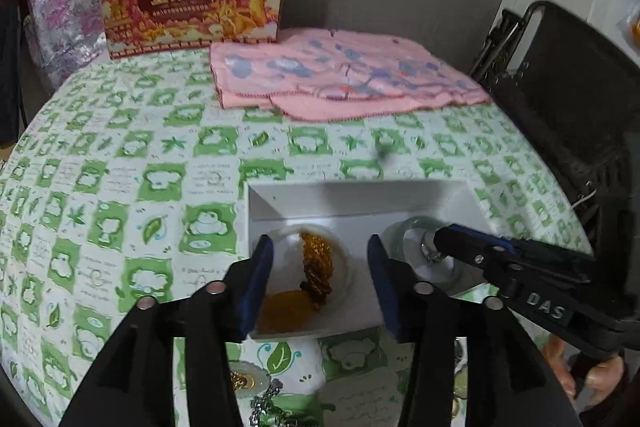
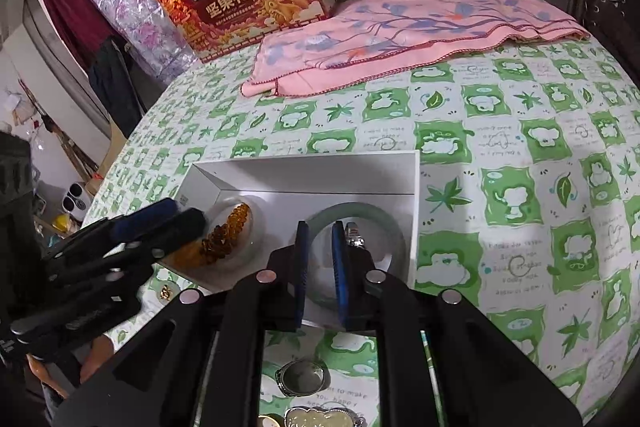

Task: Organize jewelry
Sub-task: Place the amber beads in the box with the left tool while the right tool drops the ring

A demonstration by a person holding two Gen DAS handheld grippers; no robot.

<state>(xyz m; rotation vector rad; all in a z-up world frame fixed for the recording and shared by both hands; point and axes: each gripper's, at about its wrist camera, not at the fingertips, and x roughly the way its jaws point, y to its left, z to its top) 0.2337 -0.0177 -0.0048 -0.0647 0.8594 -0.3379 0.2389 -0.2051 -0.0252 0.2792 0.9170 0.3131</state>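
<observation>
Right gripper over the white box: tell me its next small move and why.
Probably lift the right gripper straight up and back. Its fingers stand slightly apart inside the pale green jade bangle in the white cardboard box, gripping nothing visible; a small silver ring lies just beside one finger, seemingly released.

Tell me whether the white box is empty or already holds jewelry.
Holds jewelry: the white box has no lid on, and inside lie an amber bead bracelet and a pale green bangle.

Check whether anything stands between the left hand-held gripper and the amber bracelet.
Nothing visible does. The open left hand-held gripper hangs over the amber bracelet; the right hand-held gripper is aside, over the green bangle.
</observation>
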